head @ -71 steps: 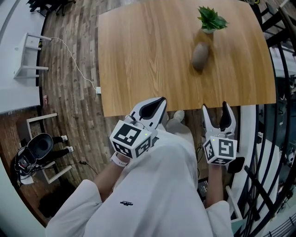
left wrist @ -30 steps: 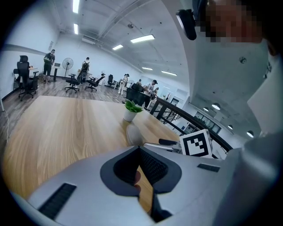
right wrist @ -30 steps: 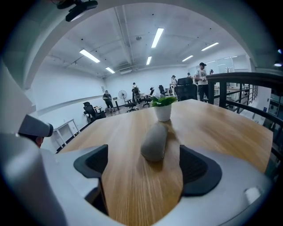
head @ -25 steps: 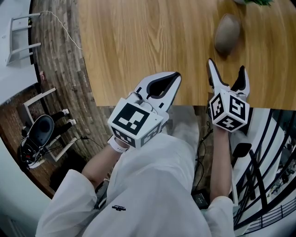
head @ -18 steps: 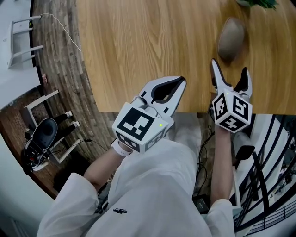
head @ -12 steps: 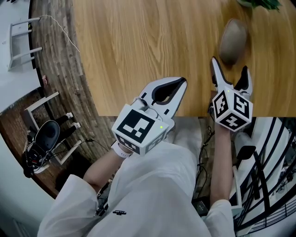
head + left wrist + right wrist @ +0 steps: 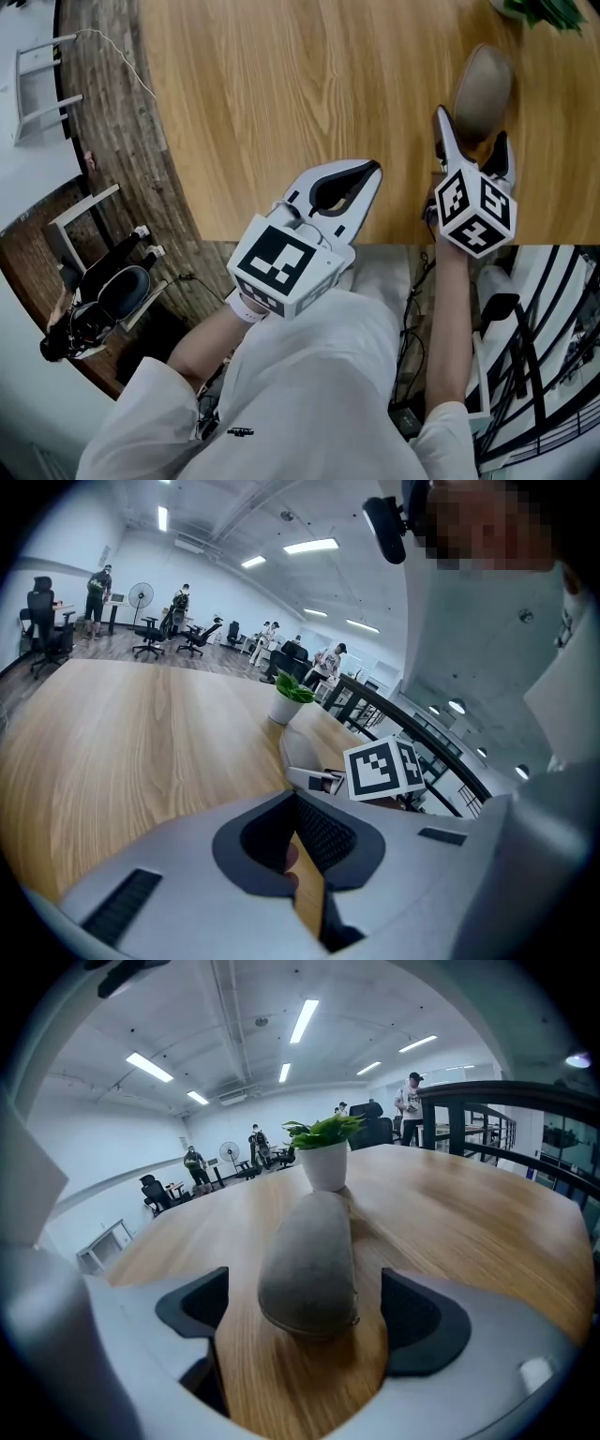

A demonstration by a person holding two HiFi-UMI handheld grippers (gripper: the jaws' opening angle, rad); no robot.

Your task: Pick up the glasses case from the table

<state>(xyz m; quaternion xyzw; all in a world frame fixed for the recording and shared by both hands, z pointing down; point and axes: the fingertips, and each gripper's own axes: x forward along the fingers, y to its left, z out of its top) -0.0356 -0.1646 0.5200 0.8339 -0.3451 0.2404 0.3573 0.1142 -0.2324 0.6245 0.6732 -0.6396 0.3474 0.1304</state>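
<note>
The glasses case (image 7: pixel 481 92) is a grey-brown oval pouch lying on the wooden table (image 7: pixel 281 94) at the right, just in front of a small potted plant (image 7: pixel 539 9). My right gripper (image 7: pixel 472 141) is open, with one jaw on each side of the case's near end. In the right gripper view the case (image 7: pixel 309 1265) fills the gap between the jaws of that gripper (image 7: pixel 309 1335), and I see no contact. My left gripper (image 7: pixel 364 173) hovers over the table's near edge, shut and empty. In the left gripper view its tips (image 7: pixel 295 803) meet, with the case (image 7: pixel 298 750) beyond.
The plant's white pot (image 7: pixel 325 1162) stands right behind the case. The table's near edge runs just below both grippers. A black railing (image 7: pixel 548 366) lies to my right. On the wooden floor to the left are a black chair (image 7: pixel 103 309) and a white stool (image 7: pixel 37 70).
My right gripper has moved forward over the table edge towards the case, so its open jaws now flank the case's near end. The left gripper has edged slightly forward, still shut.
</note>
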